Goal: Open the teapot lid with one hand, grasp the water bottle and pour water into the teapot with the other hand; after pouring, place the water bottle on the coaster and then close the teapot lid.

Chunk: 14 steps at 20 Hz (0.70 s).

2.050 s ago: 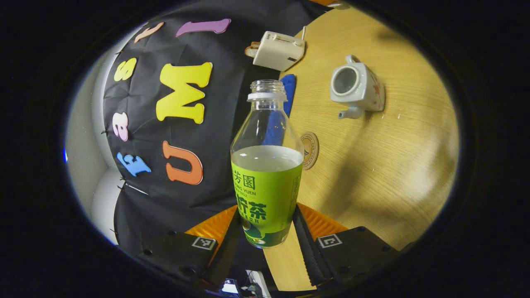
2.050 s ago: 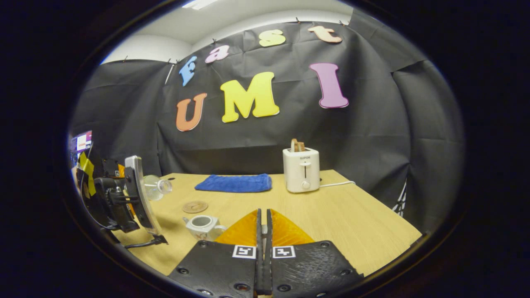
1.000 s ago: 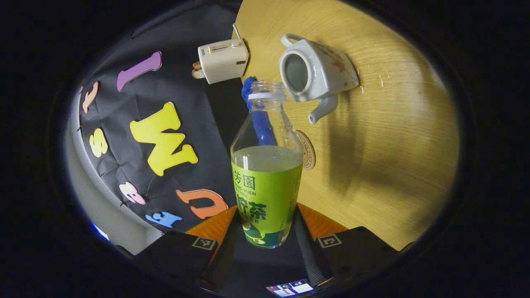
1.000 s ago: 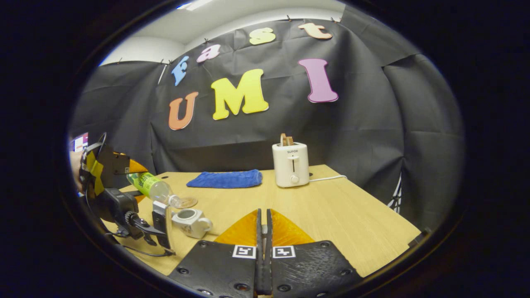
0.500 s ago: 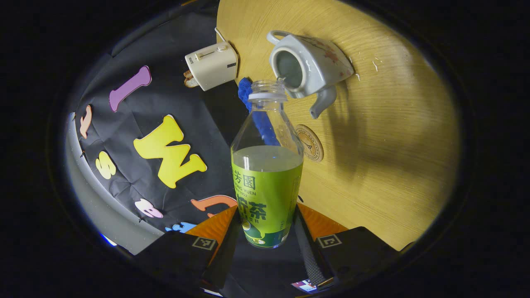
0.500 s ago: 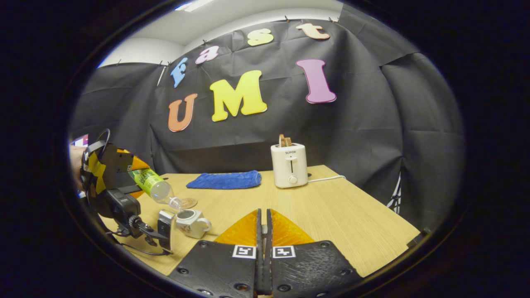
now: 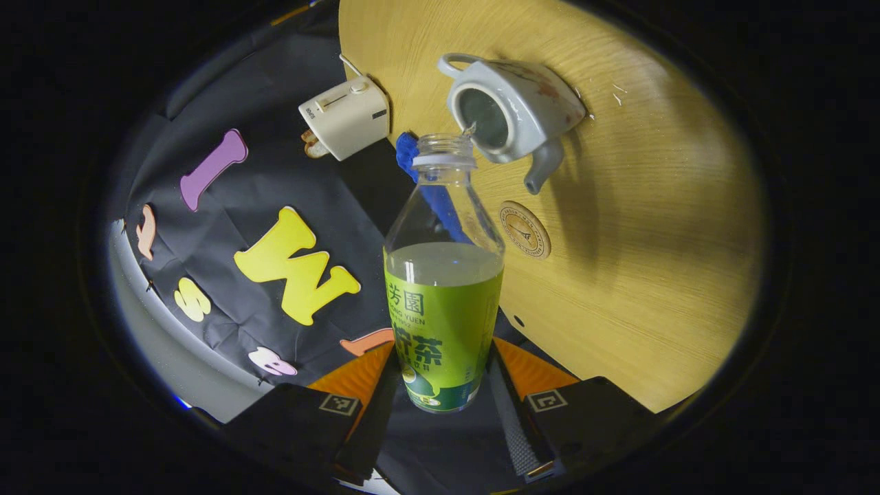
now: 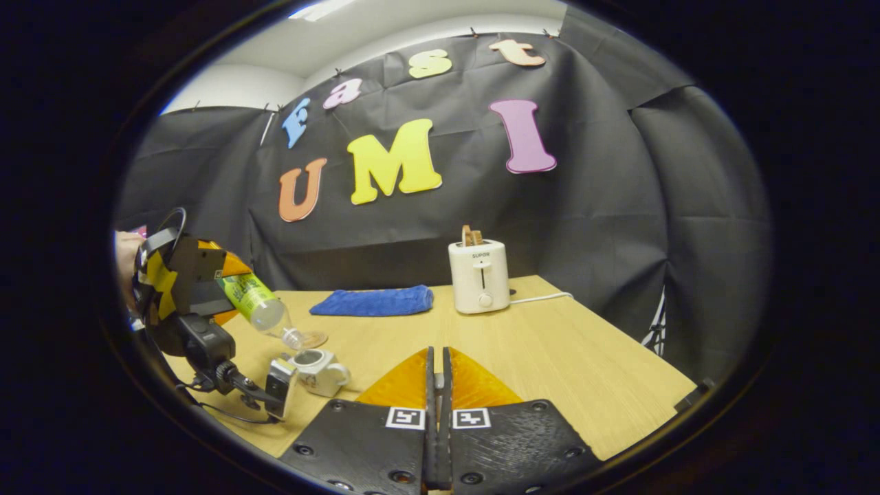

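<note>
Left gripper view: the left hand-held gripper (image 7: 440, 385) clamps the water bottle (image 7: 443, 289), tipped with its mouth at the open teapot (image 7: 512, 113) on the worktop (image 7: 653, 227). The lid is off and pouring is under way. The coaster (image 7: 524, 229) lies bare.

Right gripper view: the right hand-held gripper (image 8: 437, 405) is closed, probably on the lid, which is hidden. Bottle placement and lid closing remain.

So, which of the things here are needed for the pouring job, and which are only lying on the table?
Needed for the job:
- water bottle, held tilted by the left gripper
- teapot, lid off
- coaster, bare

Only lying about:
- toaster
- blue cloth

The right gripper is closed; the lid cannot be made out.
</note>
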{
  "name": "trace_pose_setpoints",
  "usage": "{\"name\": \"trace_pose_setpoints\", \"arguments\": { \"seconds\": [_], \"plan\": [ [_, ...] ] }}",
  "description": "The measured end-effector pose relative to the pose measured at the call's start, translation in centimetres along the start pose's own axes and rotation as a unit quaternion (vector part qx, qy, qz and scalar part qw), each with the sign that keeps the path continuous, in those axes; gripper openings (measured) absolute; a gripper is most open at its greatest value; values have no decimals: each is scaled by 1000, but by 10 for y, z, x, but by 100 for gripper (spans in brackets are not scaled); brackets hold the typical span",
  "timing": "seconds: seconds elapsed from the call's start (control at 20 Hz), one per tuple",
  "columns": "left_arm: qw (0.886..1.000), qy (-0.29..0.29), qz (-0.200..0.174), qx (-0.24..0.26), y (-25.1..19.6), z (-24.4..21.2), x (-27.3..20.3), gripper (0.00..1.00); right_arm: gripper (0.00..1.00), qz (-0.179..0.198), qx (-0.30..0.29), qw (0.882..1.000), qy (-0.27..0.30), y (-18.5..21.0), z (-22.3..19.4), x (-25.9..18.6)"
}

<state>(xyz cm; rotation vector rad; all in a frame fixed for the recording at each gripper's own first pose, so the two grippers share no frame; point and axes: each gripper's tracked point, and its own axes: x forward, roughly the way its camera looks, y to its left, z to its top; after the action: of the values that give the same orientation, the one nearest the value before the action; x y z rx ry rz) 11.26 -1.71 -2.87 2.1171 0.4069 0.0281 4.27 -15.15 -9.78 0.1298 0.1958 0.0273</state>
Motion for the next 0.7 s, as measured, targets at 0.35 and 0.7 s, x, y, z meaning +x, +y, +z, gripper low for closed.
{"name": "trace_pose_setpoints", "arguments": {
  "seconds": [0.35, 0.7],
  "plan": [
    [999, 1, 14, 33, 11, -1, -4, 74, 0, -1, 2, 1000, -2, -3, 2, -2],
    [999, 2, 15, 33, 11, -2, -3, 73, 0, 0, 2, 1000, -5, -3, 4, -3]
  ]
}}
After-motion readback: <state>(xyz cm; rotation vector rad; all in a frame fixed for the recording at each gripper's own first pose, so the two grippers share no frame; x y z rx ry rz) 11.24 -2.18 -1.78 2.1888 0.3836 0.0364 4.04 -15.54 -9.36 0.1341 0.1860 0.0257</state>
